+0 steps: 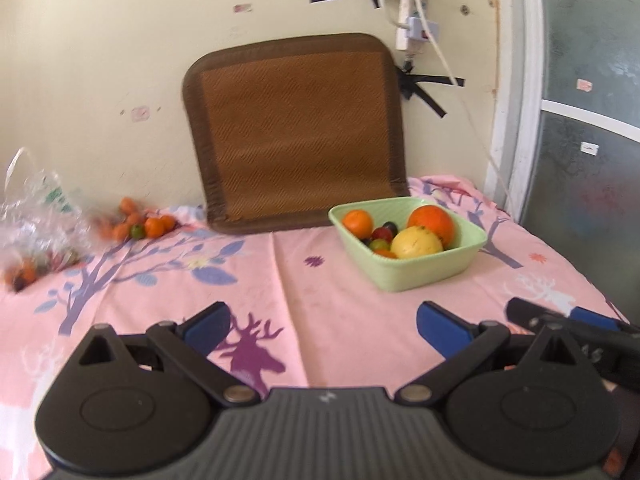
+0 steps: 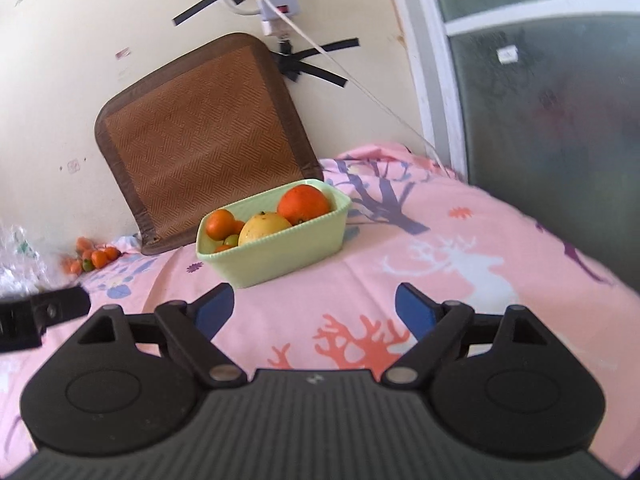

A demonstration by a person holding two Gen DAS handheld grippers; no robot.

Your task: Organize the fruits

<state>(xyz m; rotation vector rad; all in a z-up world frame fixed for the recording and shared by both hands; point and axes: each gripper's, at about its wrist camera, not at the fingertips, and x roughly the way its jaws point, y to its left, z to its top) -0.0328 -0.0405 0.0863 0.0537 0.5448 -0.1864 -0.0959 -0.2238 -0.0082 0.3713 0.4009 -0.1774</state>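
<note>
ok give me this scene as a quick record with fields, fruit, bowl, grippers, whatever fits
surface: pink printed cloth
bowl: green bowl, right of centre, upright
in bowl: large orange, yellow fruit, small orange, a few small dark and green fruits
loose fruit: small oranges at far left by the wall
bag: clear plastic bag, far left, some fruit inside
behind bowl: brown mat leaning on the wall
left gripper: open, empty
right gripper: open, empty
</note>
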